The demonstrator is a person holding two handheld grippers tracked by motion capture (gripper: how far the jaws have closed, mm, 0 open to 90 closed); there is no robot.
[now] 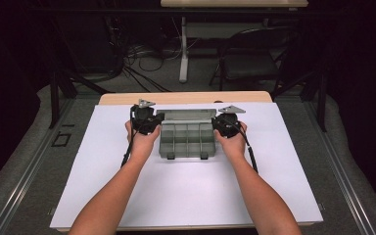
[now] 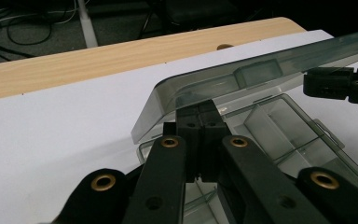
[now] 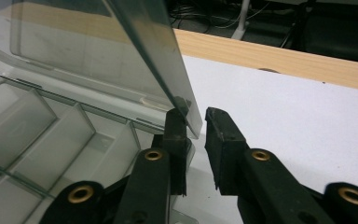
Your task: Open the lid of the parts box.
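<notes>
Clear compartment box [image 1: 186,139] sitting mid-table on the white sheet [image 1: 103,171], between the two hands, compartments apparently empty. Lid [image 2: 242,77] raised partway on the far hinge, tilted up over the tray.

Left gripper [image 1: 147,121] at the lid's left end: jaws pressed together, seemingly pinching the lid edge, though the exact contact hidden under the smoky plastic, so hard to be sure. Right gripper [image 3: 196,122] at the lid's right corner: jaws parted, the lid edge lying in the gap against the inner jaw, not yet clamped.

Judged step: swinging the lid, open or shut not clear from this alone. To do it well: move both ends together at an even pace to avoid twisting the thin lid; follow the hinge's arc rather than pulling straight; close the right jaws on the corner or simply push with the inner jaw; watch for the light box sliding on the sheet
</notes>
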